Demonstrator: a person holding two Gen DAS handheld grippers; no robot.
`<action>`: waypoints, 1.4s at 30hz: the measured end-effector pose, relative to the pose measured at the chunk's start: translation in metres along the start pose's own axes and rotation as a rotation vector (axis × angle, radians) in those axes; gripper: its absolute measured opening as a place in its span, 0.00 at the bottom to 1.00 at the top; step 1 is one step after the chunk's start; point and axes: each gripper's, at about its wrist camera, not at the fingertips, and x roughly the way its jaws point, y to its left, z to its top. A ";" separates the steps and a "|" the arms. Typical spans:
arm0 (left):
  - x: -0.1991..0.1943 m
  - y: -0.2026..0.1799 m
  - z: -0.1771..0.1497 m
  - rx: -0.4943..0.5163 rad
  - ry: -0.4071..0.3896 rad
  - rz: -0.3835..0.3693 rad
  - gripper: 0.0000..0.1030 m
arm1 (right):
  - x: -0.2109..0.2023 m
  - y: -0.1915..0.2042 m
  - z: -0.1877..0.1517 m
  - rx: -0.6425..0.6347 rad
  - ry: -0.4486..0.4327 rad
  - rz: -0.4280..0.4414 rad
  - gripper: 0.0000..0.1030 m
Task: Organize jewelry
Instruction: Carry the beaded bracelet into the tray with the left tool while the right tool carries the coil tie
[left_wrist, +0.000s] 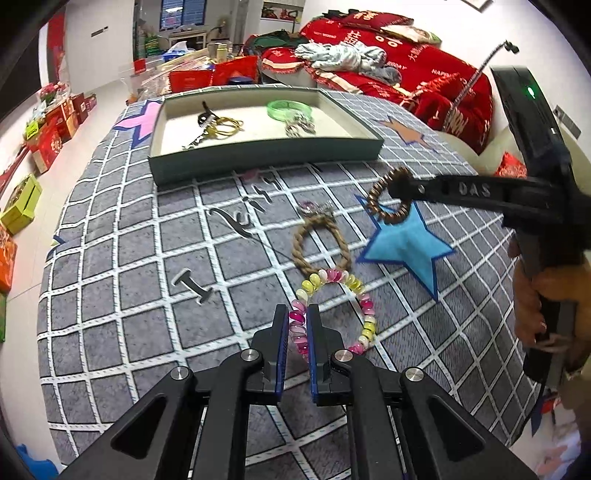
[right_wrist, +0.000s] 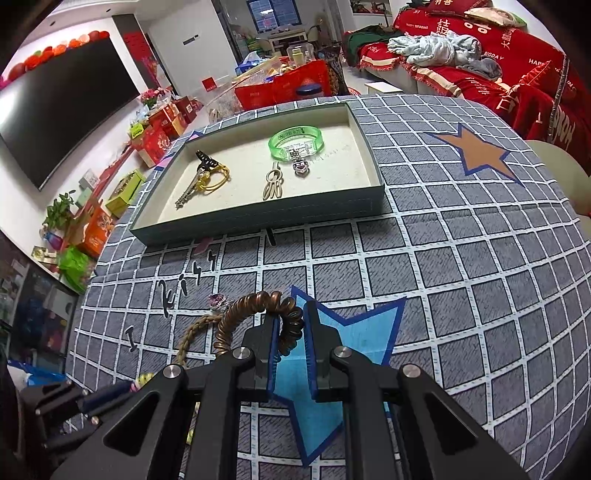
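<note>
Grey checked cloth (left_wrist: 122, 280) covers the worktop, a shallow tray (left_wrist: 258, 162) at its far side. Nearer than the tray, the left gripper (left_wrist: 297, 326) has its fingers clamped on a pink-and-yellow bead bracelet (left_wrist: 364, 306), while the right gripper (right_wrist: 291, 325) pinches a brown coil hair tie (right_wrist: 236, 314), lifted above the blue star (right_wrist: 354, 321).

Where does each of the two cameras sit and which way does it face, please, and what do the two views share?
Left wrist: on the left gripper, looking down along its fingers at a pastel bead bracelet pinched between them; the right gripper and a hand show at right.
Right wrist: on the right gripper, looking down along its fingers at a brown coil bracelet it clamps; part of the left gripper shows at the lower left.
Shared: the tray, green bangle, braided rope bracelet and blue star.
</note>
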 end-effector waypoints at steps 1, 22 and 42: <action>-0.001 0.002 0.001 -0.005 -0.003 -0.002 0.27 | -0.001 0.001 0.000 -0.001 -0.002 0.001 0.14; -0.016 0.024 0.039 -0.010 -0.070 0.014 0.26 | -0.011 0.007 0.012 0.004 -0.016 0.027 0.14; -0.003 0.027 -0.008 -0.028 -0.035 0.197 1.00 | -0.021 -0.005 -0.035 0.079 0.001 0.054 0.14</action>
